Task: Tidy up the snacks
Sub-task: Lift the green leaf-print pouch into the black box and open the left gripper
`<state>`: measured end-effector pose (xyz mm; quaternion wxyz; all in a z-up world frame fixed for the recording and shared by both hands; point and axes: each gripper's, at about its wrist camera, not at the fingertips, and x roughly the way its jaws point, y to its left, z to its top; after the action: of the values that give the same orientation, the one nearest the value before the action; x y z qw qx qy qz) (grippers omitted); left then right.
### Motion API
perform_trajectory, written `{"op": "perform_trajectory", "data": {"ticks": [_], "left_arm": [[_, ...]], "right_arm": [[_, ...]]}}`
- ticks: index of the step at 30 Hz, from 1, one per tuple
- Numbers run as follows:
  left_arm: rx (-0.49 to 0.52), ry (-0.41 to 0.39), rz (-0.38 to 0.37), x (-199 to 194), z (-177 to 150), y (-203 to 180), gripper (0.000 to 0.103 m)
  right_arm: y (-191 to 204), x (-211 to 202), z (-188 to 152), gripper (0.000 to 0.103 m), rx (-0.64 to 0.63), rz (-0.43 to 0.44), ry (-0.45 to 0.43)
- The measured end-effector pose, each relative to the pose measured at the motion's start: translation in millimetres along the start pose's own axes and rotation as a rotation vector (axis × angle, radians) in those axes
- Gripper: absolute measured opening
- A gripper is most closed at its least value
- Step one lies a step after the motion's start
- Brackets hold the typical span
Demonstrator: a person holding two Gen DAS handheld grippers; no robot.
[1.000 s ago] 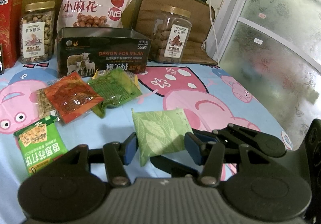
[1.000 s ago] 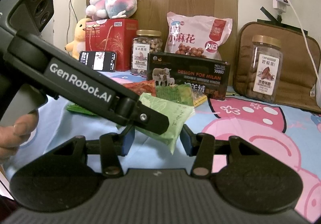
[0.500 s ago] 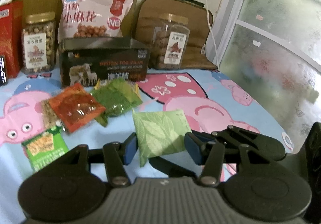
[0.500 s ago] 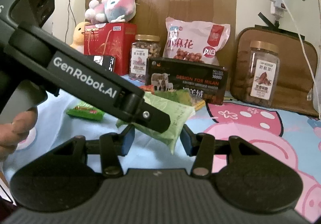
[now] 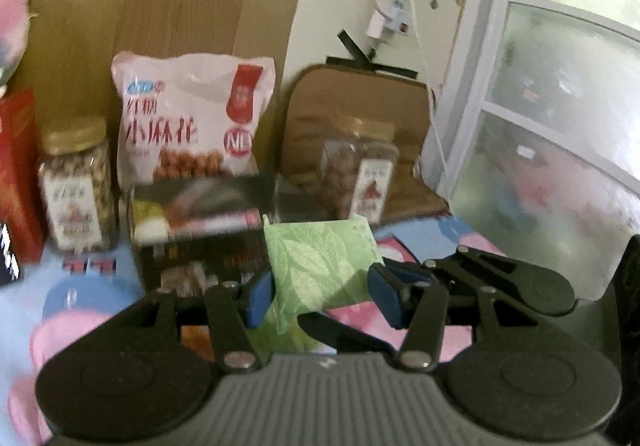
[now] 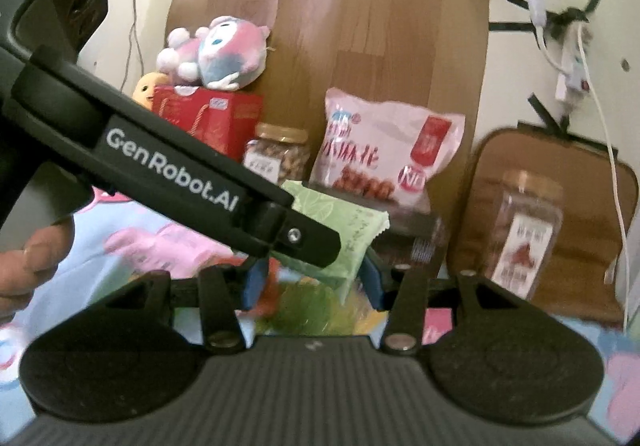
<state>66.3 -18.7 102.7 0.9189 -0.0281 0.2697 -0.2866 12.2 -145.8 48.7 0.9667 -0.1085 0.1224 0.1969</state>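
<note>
Green leaf-print snack packet (image 5: pixel 320 266) is up off the bench, held between both tools and hanging in front of the dark open tin (image 5: pixel 200 214) at the back. We read the left tool (image 5: pixel 316 292) as clenched on the packet's near end, blue pads on either side; the right tool (image 6: pixel 310 280) looks closed on the same packet from the other side, though the left tool's arm crosses in front and hides part of that contact. Judgement: the step is carrying the packet to the tin. To do it well we'd keep both grips steady and move the two tools together so the soft pouch isn't twisted or torn, and bring it over the tin's rim before letting go, one tool first. Watch clearance: pink snack bag (image 5: pixel 192 118) stands just behind the tin, nut jar (image 5: pixel 76 186) to its left, second jar (image 5: pixel 360 174) to its right, all easy to knock. Other loose packets lie low on the cartoon-print cloth (image 5: pixel 80 306), blurred. A person's fingers (image 6: pixel 36 262) show at the left edge of the right view.
</note>
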Motion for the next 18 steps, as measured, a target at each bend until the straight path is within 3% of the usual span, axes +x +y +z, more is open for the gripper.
{"op": "perform_trajectory", "data": {"ticks": [9, 11, 13, 18], "left_arm": [[-0.069, 0.058, -0.008, 97, 66, 47, 0.05], [-0.079, 0.077, 0.005, 119, 68, 54, 0.05], [-0.088, 0.117, 0.032, 142, 67, 60, 0.054], [-0.108, 0.137, 0.049, 147, 59, 71, 0.055]], "right_arm": [[-60, 94, 26, 0.055, 0.05, 0.001, 0.047], [-68, 112, 22, 0.058, 0.052, -0.023, 0.068], [-74, 125, 17, 0.068, 0.047, -0.059, 0.083], [-79, 116, 5, 0.07, 0.057, -0.096, 0.07]]}}
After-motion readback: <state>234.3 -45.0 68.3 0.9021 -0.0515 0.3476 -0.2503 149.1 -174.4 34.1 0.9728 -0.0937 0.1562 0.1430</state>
